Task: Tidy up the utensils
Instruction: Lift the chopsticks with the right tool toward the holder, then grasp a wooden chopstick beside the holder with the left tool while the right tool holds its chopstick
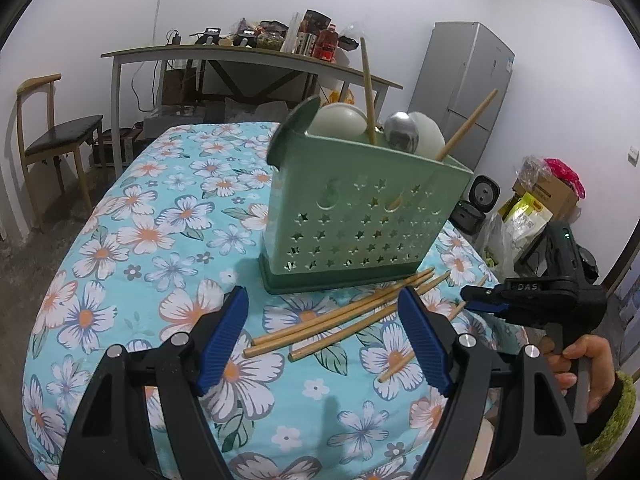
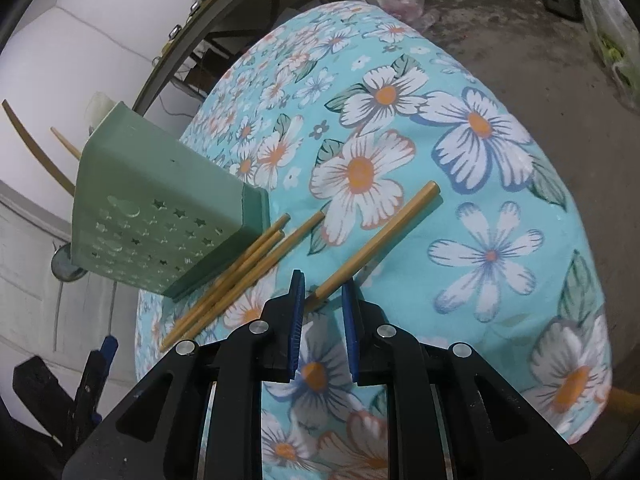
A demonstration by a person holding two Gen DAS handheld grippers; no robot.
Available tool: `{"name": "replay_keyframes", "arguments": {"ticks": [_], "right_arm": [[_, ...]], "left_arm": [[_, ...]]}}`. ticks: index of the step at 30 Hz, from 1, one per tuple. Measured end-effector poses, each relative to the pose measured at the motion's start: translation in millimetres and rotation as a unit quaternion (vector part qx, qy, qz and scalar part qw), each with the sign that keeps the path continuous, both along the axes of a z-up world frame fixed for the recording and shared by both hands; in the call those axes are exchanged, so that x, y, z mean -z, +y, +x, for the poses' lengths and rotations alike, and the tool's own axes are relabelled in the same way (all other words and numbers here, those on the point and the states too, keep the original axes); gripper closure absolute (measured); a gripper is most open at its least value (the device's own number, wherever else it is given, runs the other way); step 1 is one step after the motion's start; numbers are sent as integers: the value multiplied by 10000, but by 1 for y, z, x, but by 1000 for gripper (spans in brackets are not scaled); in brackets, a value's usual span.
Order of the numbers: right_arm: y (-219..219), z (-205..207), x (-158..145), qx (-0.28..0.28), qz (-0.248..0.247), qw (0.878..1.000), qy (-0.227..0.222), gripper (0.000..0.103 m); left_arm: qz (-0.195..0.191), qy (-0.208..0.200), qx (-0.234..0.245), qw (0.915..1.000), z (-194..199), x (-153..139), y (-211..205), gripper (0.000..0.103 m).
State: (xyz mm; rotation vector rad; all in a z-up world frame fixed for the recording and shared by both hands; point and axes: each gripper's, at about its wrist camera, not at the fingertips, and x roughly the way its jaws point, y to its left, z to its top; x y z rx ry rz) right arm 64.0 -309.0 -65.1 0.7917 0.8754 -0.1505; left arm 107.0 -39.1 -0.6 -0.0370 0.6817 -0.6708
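Right wrist | right tongs (image 2: 322, 282) apart around chopstick (image 2: 376, 240) | left tongs (image 1: 324, 304) apart

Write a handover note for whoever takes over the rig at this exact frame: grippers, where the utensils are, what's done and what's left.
Left gripper: open, empty, hovering over the loose chopsticks.
Right gripper: part open, fingers either side of one chopstick's near end; not clamped yet.
Green utensil holder: upright on the floral tablecloth, already holding spoons and two chopsticks.
Three more chopsticks lie on the cloth against the holder's base.
Left: close on the single chopstick, drop it in the holder, then the remaining three.
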Motion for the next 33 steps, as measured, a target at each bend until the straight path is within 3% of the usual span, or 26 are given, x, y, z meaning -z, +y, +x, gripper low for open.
{"name": "replay_keyframes", "arguments": {"ticks": [12,16,22,28,33], "right_arm": [[-8,-12,2,-127,-23,9999,-59,86],[-9,-14,1,-156,9,9998,-89,86],[-9,-14,1,-194,31,9997,-140,86],[-12,-16,2,-261,111,9994,-194,86],[-14,-17,2,-282,163,9992,-227,86]], "left_arm": [[375,-106,545,9978,0,10,-41,29],[493,-156,919,9944,0,13,-57,37],[845,-206,1553,9840,3,22,-87,54],[1355,-324,2166,9663,4,36,-117,69],[1765,-405,2392,9539,7,48,-137,81]]}}
